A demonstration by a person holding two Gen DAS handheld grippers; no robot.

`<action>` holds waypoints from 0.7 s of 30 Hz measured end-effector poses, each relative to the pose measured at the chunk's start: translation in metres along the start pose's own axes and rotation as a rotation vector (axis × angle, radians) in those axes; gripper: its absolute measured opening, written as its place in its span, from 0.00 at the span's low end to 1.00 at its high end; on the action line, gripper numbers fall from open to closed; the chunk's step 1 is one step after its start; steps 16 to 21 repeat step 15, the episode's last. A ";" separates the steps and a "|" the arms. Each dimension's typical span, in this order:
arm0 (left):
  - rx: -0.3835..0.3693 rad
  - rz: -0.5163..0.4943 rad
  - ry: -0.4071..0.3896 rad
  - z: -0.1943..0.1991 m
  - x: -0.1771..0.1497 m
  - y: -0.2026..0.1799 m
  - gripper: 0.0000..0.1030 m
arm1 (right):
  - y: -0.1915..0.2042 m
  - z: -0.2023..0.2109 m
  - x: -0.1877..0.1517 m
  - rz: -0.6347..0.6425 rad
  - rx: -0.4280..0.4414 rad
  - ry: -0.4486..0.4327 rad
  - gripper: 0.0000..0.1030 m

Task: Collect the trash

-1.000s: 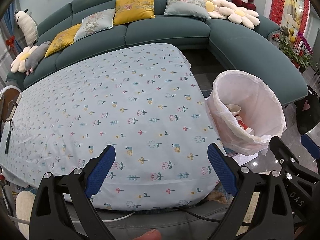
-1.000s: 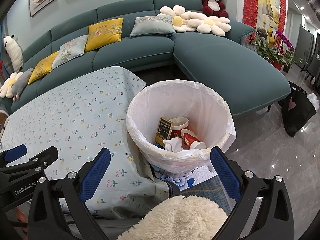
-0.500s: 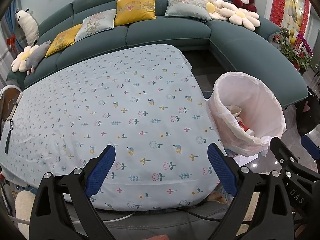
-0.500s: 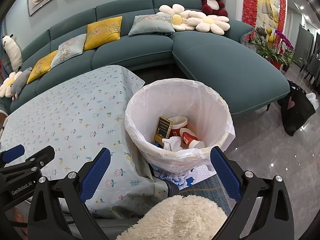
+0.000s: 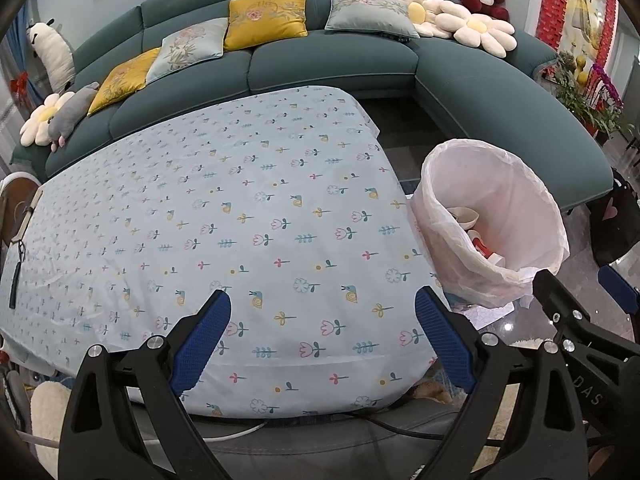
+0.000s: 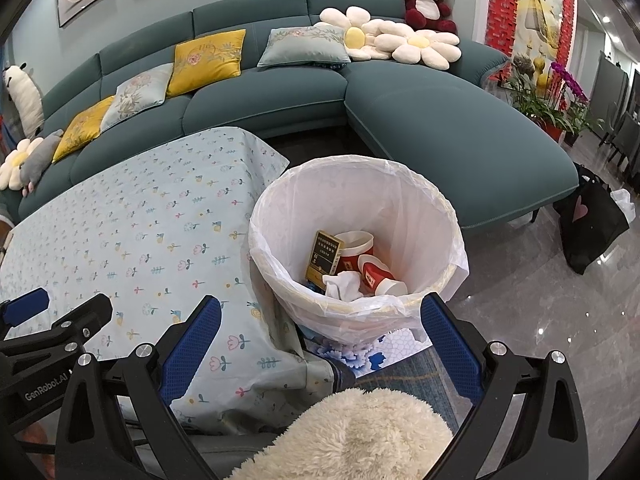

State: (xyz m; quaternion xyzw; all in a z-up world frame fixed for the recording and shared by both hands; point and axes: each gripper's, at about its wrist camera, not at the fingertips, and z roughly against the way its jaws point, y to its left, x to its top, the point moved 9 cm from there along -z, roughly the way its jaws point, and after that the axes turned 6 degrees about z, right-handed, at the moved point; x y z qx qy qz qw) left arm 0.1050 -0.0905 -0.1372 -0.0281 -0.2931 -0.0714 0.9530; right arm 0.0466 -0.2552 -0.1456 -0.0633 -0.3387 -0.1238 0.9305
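A trash bin with a white liner (image 6: pixel 436 216) stands on the floor by the table's right end; it also shows in the left wrist view (image 5: pixel 532 208). Inside lie a gold box (image 6: pixel 325 257), red paper cups (image 6: pixel 374 274) and a crumpled white tissue (image 6: pixel 342 285). My left gripper (image 5: pixel 322 332) is open and empty over the near edge of the floral-clothed table (image 5: pixel 224 216). My right gripper (image 6: pixel 320 338) is open and empty, just in front of the bin's near rim. No trash shows on the tablecloth.
A teal sectional sofa (image 5: pixel 332 60) with cushions and plush toys wraps behind the table. A fluffy cream cushion (image 6: pixel 360 436) sits below my right gripper. A black bag (image 6: pixel 592 224) and potted plants (image 6: pixel 548 96) stand on the glossy floor at right.
Both grippers have drifted slightly; the view of the bin and table shifted a little. Both stay open and empty.
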 end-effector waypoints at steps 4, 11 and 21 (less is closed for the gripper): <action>0.002 -0.001 0.004 -0.001 0.000 0.001 0.86 | 0.000 -0.001 -0.001 0.000 -0.001 0.001 0.93; -0.006 -0.008 -0.014 0.001 0.002 -0.002 0.86 | -0.002 0.000 -0.003 -0.001 -0.007 0.006 0.93; -0.020 -0.024 -0.013 0.002 0.003 -0.006 0.86 | -0.005 0.001 -0.002 -0.002 -0.012 0.010 0.93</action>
